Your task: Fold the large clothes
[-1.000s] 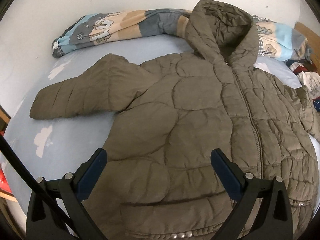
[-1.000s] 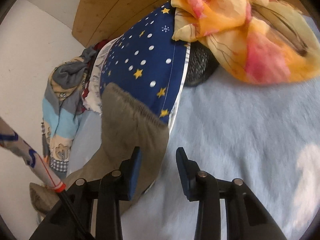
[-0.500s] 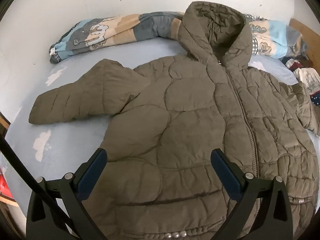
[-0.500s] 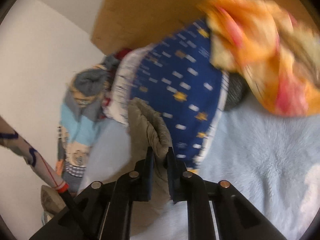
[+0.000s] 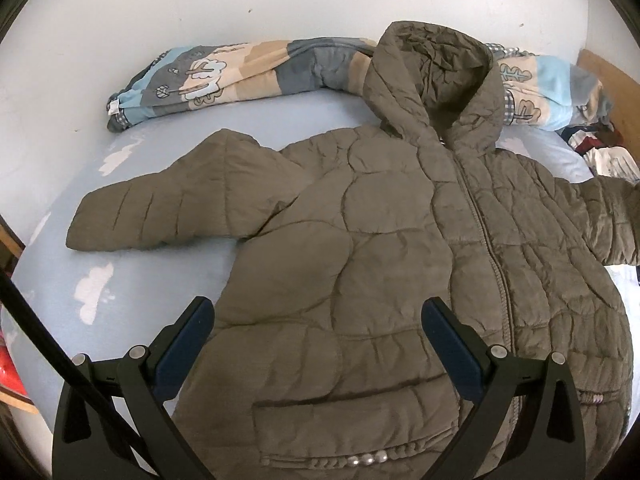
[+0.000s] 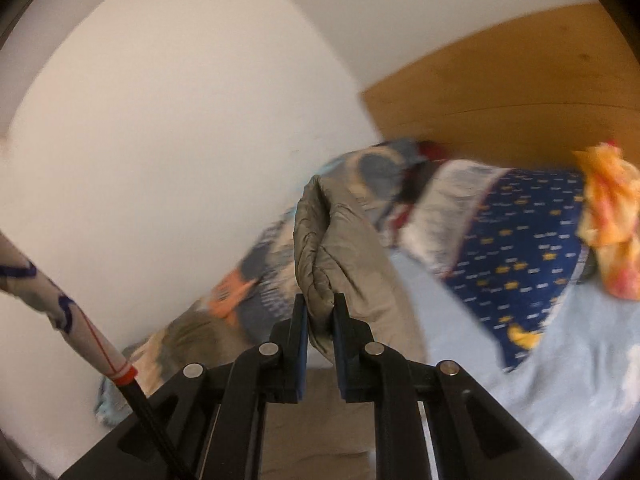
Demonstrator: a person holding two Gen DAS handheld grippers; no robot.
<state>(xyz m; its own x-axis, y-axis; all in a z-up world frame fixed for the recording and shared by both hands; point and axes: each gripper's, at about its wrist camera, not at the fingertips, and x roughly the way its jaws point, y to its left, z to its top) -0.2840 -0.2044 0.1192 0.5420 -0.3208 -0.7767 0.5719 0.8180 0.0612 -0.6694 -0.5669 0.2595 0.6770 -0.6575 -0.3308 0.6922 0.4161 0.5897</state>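
Note:
An olive quilted hooded jacket lies front-up on the light blue bed, zipper shut, hood toward the wall. Its left sleeve lies spread out flat. My left gripper is open and empty, hovering above the jacket's lower front. My right gripper is shut on the cuff of the jacket's right sleeve and holds it lifted off the bed; the raised sleeve also shows in the left wrist view.
A rolled patterned blanket lies along the white wall behind the hood. A blue star-print pillow and an orange cloth sit by the wooden headboard. More clothes lie at the far right.
My right gripper closed on the right sleeve's cuff and lifted it off the bed. The left gripper stayed open and drew back slightly, showing more of the jacket.

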